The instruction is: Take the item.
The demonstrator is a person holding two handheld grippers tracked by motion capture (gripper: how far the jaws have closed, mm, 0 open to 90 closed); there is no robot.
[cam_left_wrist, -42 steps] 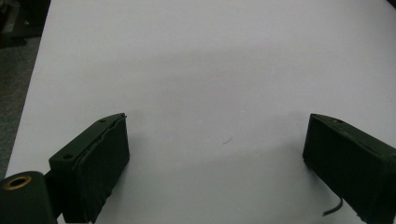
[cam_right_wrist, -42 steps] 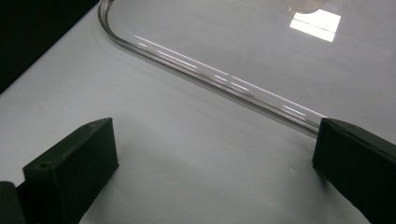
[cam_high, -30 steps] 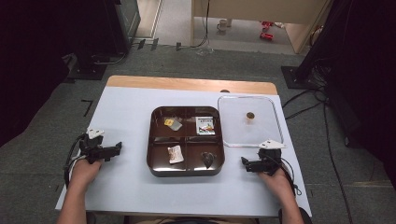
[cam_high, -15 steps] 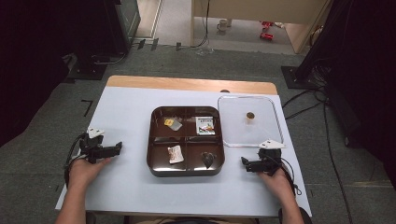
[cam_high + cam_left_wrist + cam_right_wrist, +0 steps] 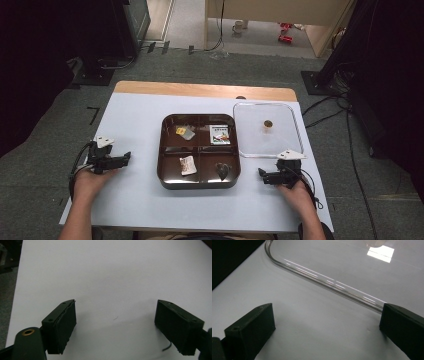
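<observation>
Table point(image 5: 140, 125) with a pale top carries a dark brown tray point(image 5: 200, 181) at its middle, split into four compartments: a small yellow and grey packet point(image 5: 185, 132) lies in the far left one, a white printed packet point(image 5: 219, 134) in the far right one, a small whitish wrapped piece point(image 5: 187, 165) in the near left one and a dark heart-shaped piece point(image 5: 222, 170) in the near right one. Just beside the tray on its right lies a clear lid point(image 5: 250, 135) with a small brown knob point(image 5: 268, 123) at its centre. The left gripper point(image 5: 122, 159) rests over bare table well to the left of the tray, its jaws pointing toward it; in the left gripper view the gripper point(image 5: 115, 327) has its jaws spread wide with only white tabletop between them. The right gripper point(image 5: 261, 175) sits near the tray's near right corner, just in front of the lid's near edge; in the right gripper view the gripper point(image 5: 327, 332) is likewise spread apart, empty, and the lid's rounded rim point(image 5: 324, 282) curves across the table just beyond the jaws. Nothing lies between either gripper and the tray. Set against the frames of a second and half a second ago, tray, lid and both hands lie in the same places, with no visible shift.
</observation>
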